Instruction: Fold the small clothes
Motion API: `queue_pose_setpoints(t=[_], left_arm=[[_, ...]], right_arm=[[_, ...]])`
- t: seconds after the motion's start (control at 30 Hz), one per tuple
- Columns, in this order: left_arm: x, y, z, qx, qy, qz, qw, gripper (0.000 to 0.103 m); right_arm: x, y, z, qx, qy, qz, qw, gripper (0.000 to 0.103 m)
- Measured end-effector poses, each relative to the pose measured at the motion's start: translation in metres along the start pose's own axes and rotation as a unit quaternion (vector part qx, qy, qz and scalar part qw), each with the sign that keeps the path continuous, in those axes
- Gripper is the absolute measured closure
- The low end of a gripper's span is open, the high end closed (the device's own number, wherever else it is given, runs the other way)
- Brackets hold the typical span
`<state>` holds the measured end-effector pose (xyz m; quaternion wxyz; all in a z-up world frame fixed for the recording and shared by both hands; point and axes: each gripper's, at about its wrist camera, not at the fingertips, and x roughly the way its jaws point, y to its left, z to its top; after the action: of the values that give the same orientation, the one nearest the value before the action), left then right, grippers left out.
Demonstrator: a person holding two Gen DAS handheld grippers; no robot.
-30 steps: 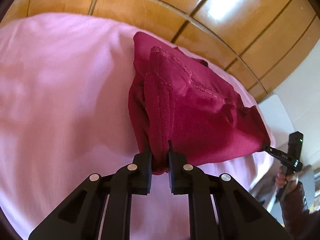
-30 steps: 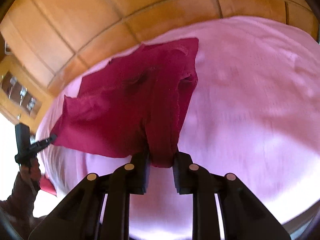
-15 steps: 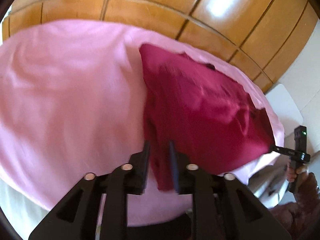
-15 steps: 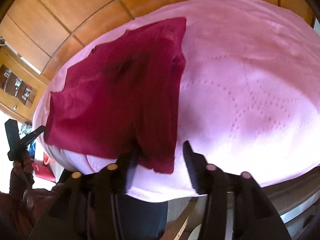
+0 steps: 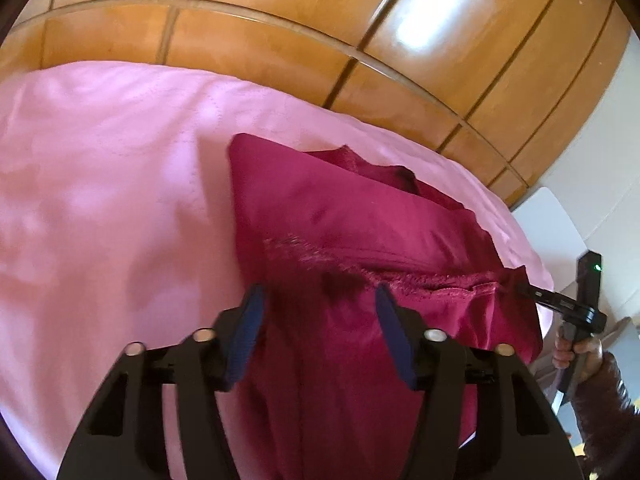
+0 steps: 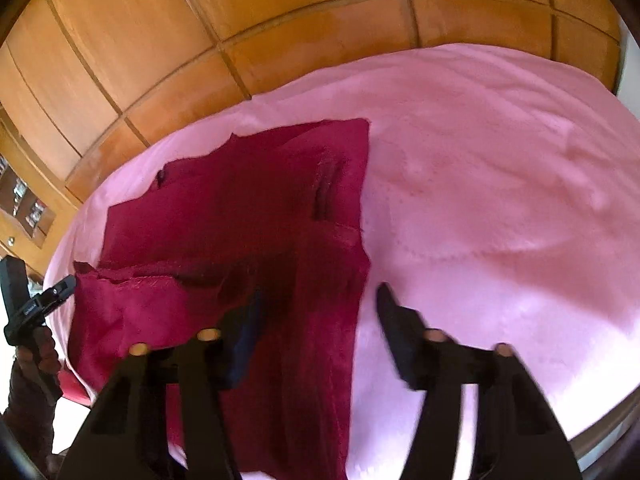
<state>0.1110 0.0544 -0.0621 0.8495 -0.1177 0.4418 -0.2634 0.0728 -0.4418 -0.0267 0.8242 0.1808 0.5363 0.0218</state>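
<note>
A dark red garment (image 5: 360, 240) lies spread on a pink bedsheet (image 5: 100, 200), with its near part hanging over the bed's front edge. My left gripper (image 5: 318, 320) is open above the garment's near left part, holding nothing. In the right wrist view the same garment (image 6: 240, 220) lies flat left of centre. My right gripper (image 6: 320, 320) is open over its near right edge, empty. Each gripper also shows in the other's view, the right (image 5: 560, 304) and the left (image 6: 44, 300), at the garment's far corners.
A wooden panelled headboard (image 5: 320, 40) runs behind the bed. The pink sheet (image 6: 500, 200) extends wide to the right of the garment. A white piece of furniture (image 5: 552, 220) stands beyond the bed's right side. A wooden cabinet (image 6: 24, 208) stands at left.
Both grippers were shut on the garment's near edge a second ago. They have opened and let it go, and the garment now lies flat on the bed.
</note>
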Motion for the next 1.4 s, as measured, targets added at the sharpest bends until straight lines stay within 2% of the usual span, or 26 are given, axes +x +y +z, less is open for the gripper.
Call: queue_pose_setpoints(t=[0.03, 0.07, 0.1, 0.2, 0.37, 0.57, 0.63, 0.7, 0.77, 0.83, 0.87, 0.9, 0.93, 1.0, 1.4], left_arm=[[0.003, -0.002, 0.000, 0.009, 0.005, 0.005, 0.9999, 0.076], [0.004, -0.004, 0.000, 0.016, 0.005, 0.007, 0.9998, 0.087], [0.002, -0.006, -0.001, 0.023, 0.001, 0.011, 0.9997, 0.092], [-0.005, -0.017, -0.003, 0.053, -0.014, 0.038, 0.9978, 0.094], [-0.012, -0.038, -0.009, 0.096, -0.026, 0.081, 0.9917, 0.094], [-0.010, -0.044, -0.015, 0.103, -0.020, 0.110, 0.9884, 0.094], [-0.010, -0.044, -0.017, 0.108, -0.017, 0.119, 0.9868, 0.092], [-0.010, -0.044, -0.019, 0.112, -0.013, 0.124, 0.9858, 0.091], [-0.011, -0.044, -0.022, 0.114, -0.011, 0.129, 0.9851, 0.091], [-0.012, -0.043, -0.024, 0.117, -0.009, 0.132, 0.9843, 0.090], [-0.012, -0.043, -0.025, 0.119, -0.008, 0.134, 0.9838, 0.084], [-0.013, -0.043, -0.026, 0.119, -0.009, 0.136, 0.9835, 0.067], [-0.014, -0.043, -0.026, 0.119, -0.012, 0.139, 0.9830, 0.055], [-0.017, -0.043, -0.028, 0.121, -0.021, 0.143, 0.9820, 0.054], [-0.015, -0.040, -0.023, 0.124, -0.018, 0.149, 0.9808, 0.054]], right_arm=[[0.004, 0.004, 0.000, -0.009, 0.002, -0.007, 1.000, 0.091], [0.004, 0.008, -0.001, -0.016, 0.000, -0.011, 1.000, 0.093], [0.003, 0.010, -0.003, -0.020, -0.005, -0.011, 1.000, 0.094], [-0.002, 0.010, -0.008, -0.023, -0.016, -0.013, 1.000, 0.094], [0.008, 0.004, -0.013, -0.003, -0.007, -0.013, 1.000, 0.094], [0.009, 0.004, -0.015, 0.002, -0.004, -0.018, 1.000, 0.088], [0.010, 0.004, -0.016, 0.002, -0.004, -0.020, 1.000, 0.086], [0.010, 0.003, -0.016, 0.007, -0.003, -0.020, 1.000, 0.072], [0.010, 0.003, -0.017, 0.008, -0.005, -0.026, 1.000, 0.062], [0.010, 0.003, -0.018, 0.008, -0.004, -0.027, 1.000, 0.061], [0.010, 0.002, -0.018, 0.009, -0.004, -0.028, 1.000, 0.061], [0.010, 0.002, -0.018, 0.010, -0.004, -0.027, 1.000, 0.061], [0.010, 0.002, -0.018, 0.011, -0.004, -0.027, 1.000, 0.061], [0.010, 0.002, -0.018, 0.010, -0.005, -0.029, 1.000, 0.060], [0.008, 0.004, -0.016, 0.007, -0.011, -0.034, 0.999, 0.060]])
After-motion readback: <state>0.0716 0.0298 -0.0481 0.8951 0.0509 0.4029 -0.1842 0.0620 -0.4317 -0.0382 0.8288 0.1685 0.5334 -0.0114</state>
